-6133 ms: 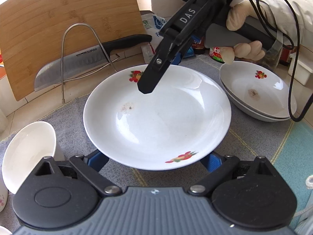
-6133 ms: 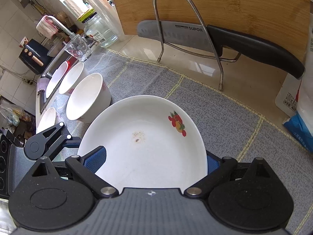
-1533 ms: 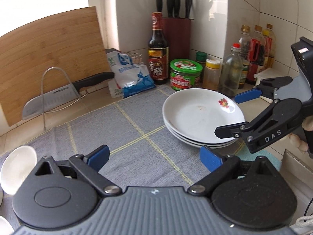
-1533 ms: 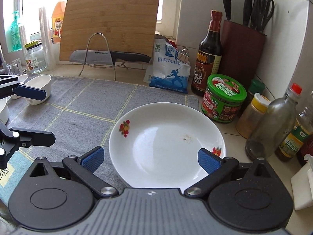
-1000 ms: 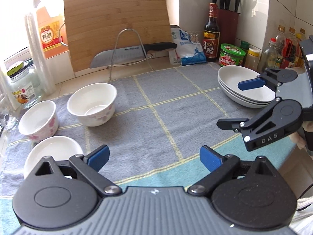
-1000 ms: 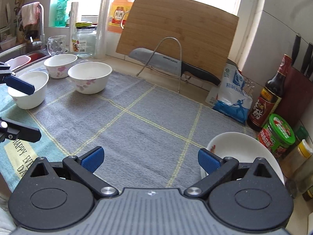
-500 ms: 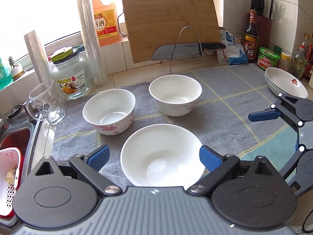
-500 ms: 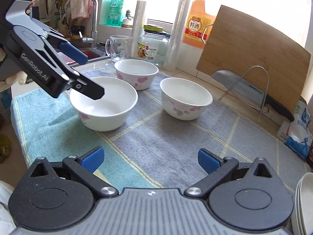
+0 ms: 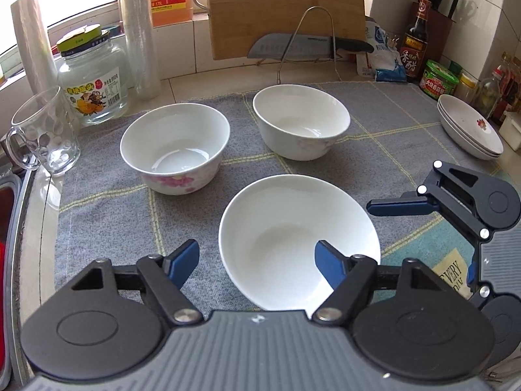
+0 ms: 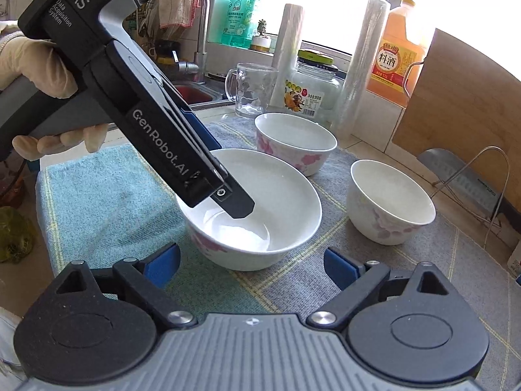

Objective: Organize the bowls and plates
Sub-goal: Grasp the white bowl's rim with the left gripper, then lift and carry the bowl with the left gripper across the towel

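Observation:
Three white bowls stand on the grey mat (image 9: 107, 224). My left gripper (image 9: 255, 255) straddles the left wall of the nearest bowl (image 9: 293, 228). One finger (image 10: 236, 202) reaches inside it and the other stays outside. Its jaws are closing, and a gap still shows at the outer pad. My right gripper (image 10: 250, 260) hovers low at the side of the same bowl (image 10: 276, 192), jaws closing, pads apart from it. Behind stand a pink-flowered bowl (image 9: 176, 150) and a third bowl (image 9: 301, 120). A stack of plates (image 9: 469, 127) sits far right.
A glass mug (image 9: 45, 133) and a jar (image 9: 92, 75) stand at the mat's left edge beside the sink (image 10: 195, 94). At the back are a cutting board (image 9: 286, 9), a knife on a wire rack (image 9: 309, 45) and sauce bottles (image 9: 415, 42). A blue towel (image 10: 107, 192) covers the near edge.
Both grippers swung from the plate stack to the bowls. In the last half second both closed in on the nearest bowl, their jaws narrowed, and a left finger went inside it.

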`<state>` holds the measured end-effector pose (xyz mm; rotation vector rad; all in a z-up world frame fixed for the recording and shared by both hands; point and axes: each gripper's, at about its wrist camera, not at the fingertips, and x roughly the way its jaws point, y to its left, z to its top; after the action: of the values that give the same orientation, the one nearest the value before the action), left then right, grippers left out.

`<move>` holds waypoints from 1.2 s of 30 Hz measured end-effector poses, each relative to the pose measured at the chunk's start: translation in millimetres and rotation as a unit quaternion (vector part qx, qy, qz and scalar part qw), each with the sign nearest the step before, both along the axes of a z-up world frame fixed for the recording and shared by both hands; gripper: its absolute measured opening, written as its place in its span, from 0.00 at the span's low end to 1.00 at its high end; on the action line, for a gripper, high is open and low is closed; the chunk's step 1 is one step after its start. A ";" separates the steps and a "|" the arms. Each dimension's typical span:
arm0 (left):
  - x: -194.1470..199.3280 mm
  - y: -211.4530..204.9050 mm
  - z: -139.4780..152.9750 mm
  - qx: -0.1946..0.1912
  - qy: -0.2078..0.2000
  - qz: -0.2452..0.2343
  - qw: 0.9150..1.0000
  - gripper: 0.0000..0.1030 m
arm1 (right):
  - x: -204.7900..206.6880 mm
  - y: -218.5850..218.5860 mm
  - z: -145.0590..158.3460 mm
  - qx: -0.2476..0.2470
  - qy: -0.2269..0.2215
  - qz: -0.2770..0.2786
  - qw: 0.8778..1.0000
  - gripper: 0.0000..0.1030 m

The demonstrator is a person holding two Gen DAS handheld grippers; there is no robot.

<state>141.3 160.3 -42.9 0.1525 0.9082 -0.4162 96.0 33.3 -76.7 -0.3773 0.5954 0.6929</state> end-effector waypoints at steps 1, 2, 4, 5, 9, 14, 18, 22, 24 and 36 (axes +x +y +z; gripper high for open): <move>2.1 0.7 -0.9 -0.003 0.004 -0.001 1.000 0.68 | 1.0 0.4 -0.7 0.001 0.003 0.002 1.000 0.88; 4.5 1.1 -2.2 -0.005 0.009 -0.001 1.000 0.65 | 1.9 1.3 -1.3 0.001 0.006 0.002 1.000 0.87; 7.6 0.9 -3.2 -0.004 0.012 -0.003 1.000 0.64 | 3.3 2.1 -2.1 0.000 0.008 0.000 1.000 0.85; 9.1 1.1 -3.0 -0.006 0.013 -0.005 1.000 0.64 | 4.4 1.4 -2.3 0.002 0.009 -0.001 1.000 0.85; 12.7 0.6 -1.1 -0.012 0.015 -0.014 1.000 0.62 | 4.2 -1.0 -0.7 0.014 0.012 0.001 1.000 0.84; 15.7 -1.8 -0.9 -0.012 0.019 -0.022 0.999 0.57 | 5.6 -0.5 -1.0 0.018 0.015 0.001 1.000 0.80; 18.0 -1.9 -2.4 -0.015 0.025 -0.026 0.999 0.52 | 6.7 -1.4 -0.9 0.024 0.019 0.000 1.000 0.79; 19.1 -1.7 -2.0 -0.016 0.026 -0.028 0.999 0.51 | 8.8 -3.1 -0.2 0.027 0.023 -0.002 0.999 0.77; 18.9 -2.0 -2.0 -0.015 0.026 -0.029 0.999 0.51 | 8.4 -2.9 0.1 0.027 0.023 -0.004 0.999 0.77; 14.6 -13.9 2.0 -0.007 0.023 -0.043 0.999 0.51 | 2.5 -13.3 6.5 0.032 0.028 -0.015 0.999 0.77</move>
<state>155.9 146.3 -40.9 0.1700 0.9466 -0.5086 98.6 20.1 -70.2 -0.2903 0.6293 0.6932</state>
